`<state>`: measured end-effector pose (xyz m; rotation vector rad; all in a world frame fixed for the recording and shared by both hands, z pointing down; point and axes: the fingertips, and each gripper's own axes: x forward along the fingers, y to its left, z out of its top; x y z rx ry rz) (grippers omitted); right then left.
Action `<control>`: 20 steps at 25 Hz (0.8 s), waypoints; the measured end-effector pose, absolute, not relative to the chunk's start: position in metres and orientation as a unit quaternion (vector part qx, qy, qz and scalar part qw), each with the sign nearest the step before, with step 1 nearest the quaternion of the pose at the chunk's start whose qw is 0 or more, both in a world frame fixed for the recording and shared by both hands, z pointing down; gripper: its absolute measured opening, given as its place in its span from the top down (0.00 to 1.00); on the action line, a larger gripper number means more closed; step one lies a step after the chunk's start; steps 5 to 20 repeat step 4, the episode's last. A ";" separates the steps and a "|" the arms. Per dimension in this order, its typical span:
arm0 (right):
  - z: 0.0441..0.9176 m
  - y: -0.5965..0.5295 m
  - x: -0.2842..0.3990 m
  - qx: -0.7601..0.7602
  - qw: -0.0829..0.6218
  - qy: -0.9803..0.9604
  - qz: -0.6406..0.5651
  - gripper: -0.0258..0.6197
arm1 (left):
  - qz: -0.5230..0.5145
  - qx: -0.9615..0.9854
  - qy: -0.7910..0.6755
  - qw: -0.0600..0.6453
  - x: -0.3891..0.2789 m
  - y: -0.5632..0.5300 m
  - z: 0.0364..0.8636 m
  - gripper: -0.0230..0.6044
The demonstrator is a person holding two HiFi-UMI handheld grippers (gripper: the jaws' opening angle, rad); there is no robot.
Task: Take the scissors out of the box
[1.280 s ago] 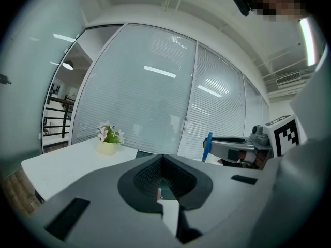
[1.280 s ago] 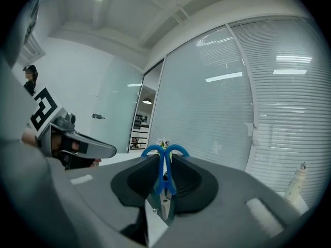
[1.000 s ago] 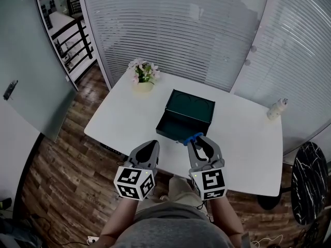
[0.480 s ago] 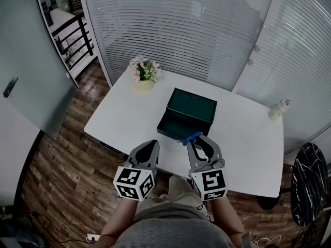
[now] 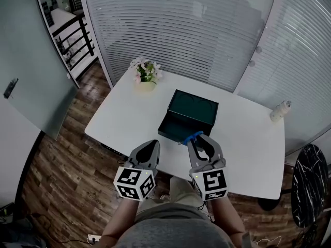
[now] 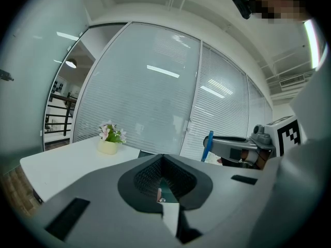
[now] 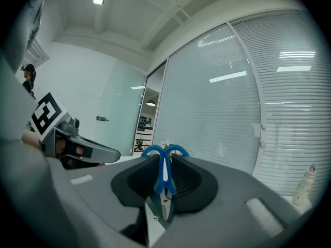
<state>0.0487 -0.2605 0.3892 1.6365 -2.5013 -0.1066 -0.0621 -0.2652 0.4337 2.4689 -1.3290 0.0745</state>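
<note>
One table (image 5: 124,120) bears one open box (image 5: 189,114), one flowerpot (image 5: 144,77) at its 11 o'clock and one bottle (image 5: 279,110) at its 3. Two tongs: left tongs (image 5: 153,143) pressed together, empty; right tongs (image 5: 198,138) clamp the one scissors (image 5: 192,137) at the box's 6 o'clock, seemingly out. Next: a bare spot and a gentle release

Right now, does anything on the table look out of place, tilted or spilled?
Nothing stands out. The box, flower pot and bottle stand upright on the table; the right gripper clamps the scissors.
</note>
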 end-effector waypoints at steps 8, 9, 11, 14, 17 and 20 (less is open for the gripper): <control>0.389 -0.265 0.050 0.547 0.075 -0.833 -0.037 0.83 | 0.025 0.869 -0.466 0.167 -0.061 -0.270 0.433 0.96; 0.389 -0.265 0.050 0.547 0.075 -0.833 -0.037 0.83 | 0.025 0.869 -0.466 0.167 -0.061 -0.270 0.433 0.96; 0.389 -0.265 0.050 0.547 0.075 -0.833 -0.037 0.83 | 0.025 0.869 -0.466 0.167 -0.061 -0.270 0.433 0.96; 0.389 -0.265 0.050 0.547 0.075 -0.833 -0.037 0.83 | 0.025 0.869 -0.466 0.167 -0.061 -0.270 0.433 0.96; 0.389 -0.265 0.050 0.547 0.075 -0.833 -0.037 0.83 | 0.025 0.869 -0.466 0.167 -0.061 -0.270 0.433 0.96; 0.389 -0.265 0.050 0.547 0.075 -0.833 -0.037 0.83 | 0.025 0.869 -0.466 0.167 -0.061 -0.270 0.433 0.96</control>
